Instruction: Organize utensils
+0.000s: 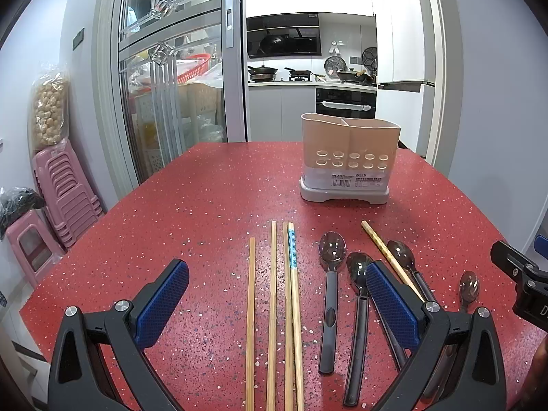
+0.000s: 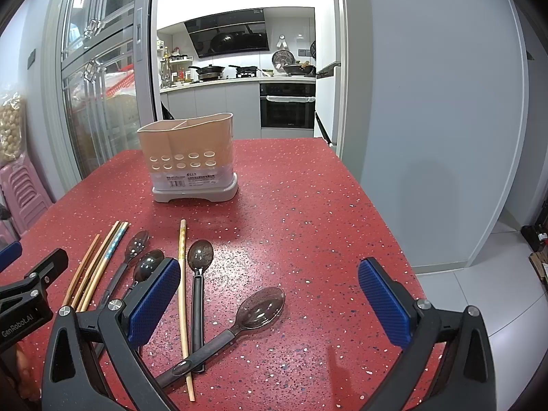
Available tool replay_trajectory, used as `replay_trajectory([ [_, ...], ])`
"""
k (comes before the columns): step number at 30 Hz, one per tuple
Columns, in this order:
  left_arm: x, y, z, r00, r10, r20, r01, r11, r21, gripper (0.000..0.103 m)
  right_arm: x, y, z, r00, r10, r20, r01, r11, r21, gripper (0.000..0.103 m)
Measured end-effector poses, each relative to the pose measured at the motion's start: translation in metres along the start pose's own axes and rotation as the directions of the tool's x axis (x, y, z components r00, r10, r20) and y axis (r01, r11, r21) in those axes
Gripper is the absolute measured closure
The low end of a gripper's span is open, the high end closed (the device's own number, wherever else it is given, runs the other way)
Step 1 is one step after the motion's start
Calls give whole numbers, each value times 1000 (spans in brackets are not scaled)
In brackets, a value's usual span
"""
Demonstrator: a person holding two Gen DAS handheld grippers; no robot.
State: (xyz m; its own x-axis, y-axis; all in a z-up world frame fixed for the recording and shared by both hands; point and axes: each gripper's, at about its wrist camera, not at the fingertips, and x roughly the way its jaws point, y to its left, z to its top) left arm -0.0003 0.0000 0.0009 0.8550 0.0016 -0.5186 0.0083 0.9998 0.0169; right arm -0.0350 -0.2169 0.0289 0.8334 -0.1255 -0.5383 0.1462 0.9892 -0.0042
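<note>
A beige two-compartment utensil holder [image 1: 349,150] [image 2: 190,156] stands upright on the red speckled table [image 1: 205,205] [image 2: 308,205]. Several bamboo chopsticks [image 1: 274,308] [image 2: 96,267] lie side by side in front of it, one with a blue pattern. One more chopstick [image 1: 390,260] [image 2: 182,274] lies among several dark translucent spoons [image 1: 330,274] [image 2: 200,274]. One spoon [image 2: 253,315] lies crosswise. My left gripper [image 1: 277,304] is open above the chopsticks. My right gripper [image 2: 270,301] is open above the crosswise spoon. Both are empty.
Stacked pink stools [image 1: 65,191] stand left of the table beside a glass sliding door [image 1: 164,68]. A kitchen with an oven [image 2: 287,106] lies behind. The table's right edge [image 2: 394,226] drops to a grey tiled floor. The right gripper's body [image 1: 520,274] shows at the left wrist view's right.
</note>
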Motion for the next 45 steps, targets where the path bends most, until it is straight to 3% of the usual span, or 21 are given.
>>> replay_trajectory([
  [39, -6, 2, 27, 1000, 7, 9, -7, 1000, 8, 0, -1, 6, 0, 1000, 2, 0, -2, 1000, -5, 0],
  [45, -11, 4, 19, 998, -48, -46, 44, 996, -75, 0, -4, 12, -3, 1000, 2, 1, -2, 1000, -6, 0],
])
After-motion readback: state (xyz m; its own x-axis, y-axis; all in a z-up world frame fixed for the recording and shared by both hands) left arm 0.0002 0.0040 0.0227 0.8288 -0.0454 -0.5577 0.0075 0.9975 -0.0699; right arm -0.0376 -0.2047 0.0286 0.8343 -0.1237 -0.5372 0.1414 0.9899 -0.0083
